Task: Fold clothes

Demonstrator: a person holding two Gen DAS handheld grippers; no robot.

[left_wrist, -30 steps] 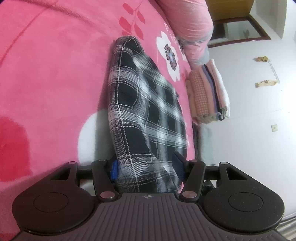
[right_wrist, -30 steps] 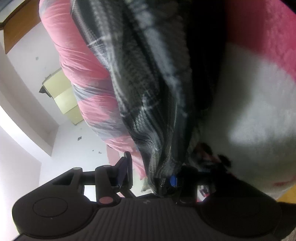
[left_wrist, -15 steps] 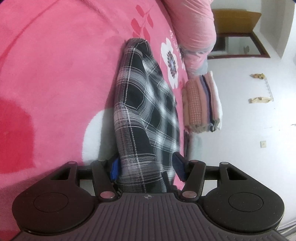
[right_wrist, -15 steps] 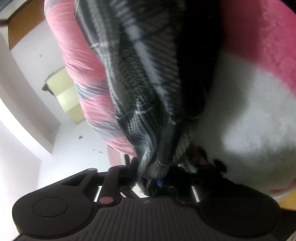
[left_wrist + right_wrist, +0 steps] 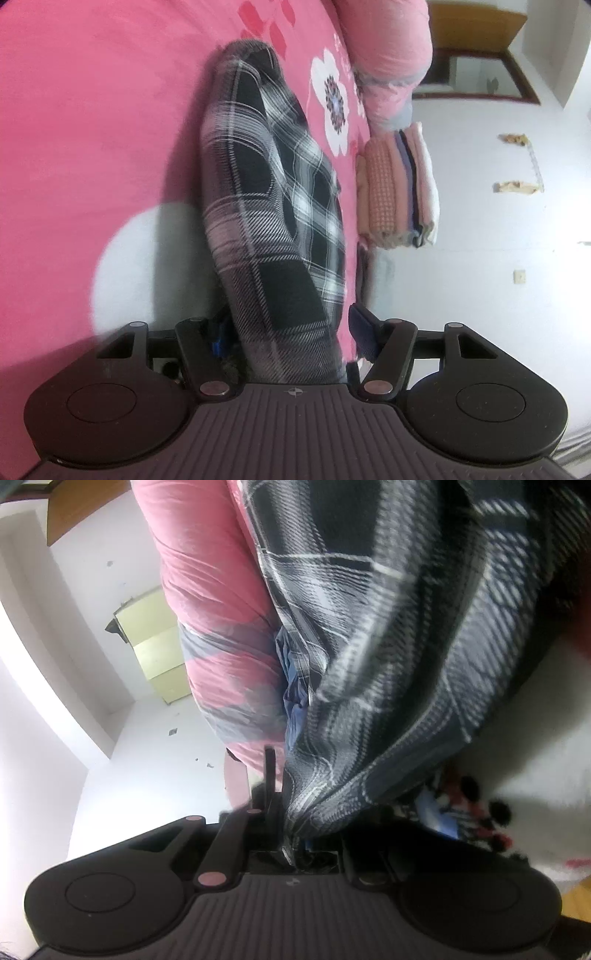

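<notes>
Plaid shirt (image 5: 273, 221) sits loosely between the left tool (image 5: 291, 328), jaws just widening; right tool (image 5: 291, 834), held level, just clamped its edge.

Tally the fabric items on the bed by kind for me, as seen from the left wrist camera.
Plaid garment, black and white, lying between the left gripper's open jaws: 1
Stack of folded clothes, pink and white, near the bed's edge: 1
Rolled pink quilt beyond the stack: 1
Pink floral blanket under everything: 1
Total: 4
</notes>
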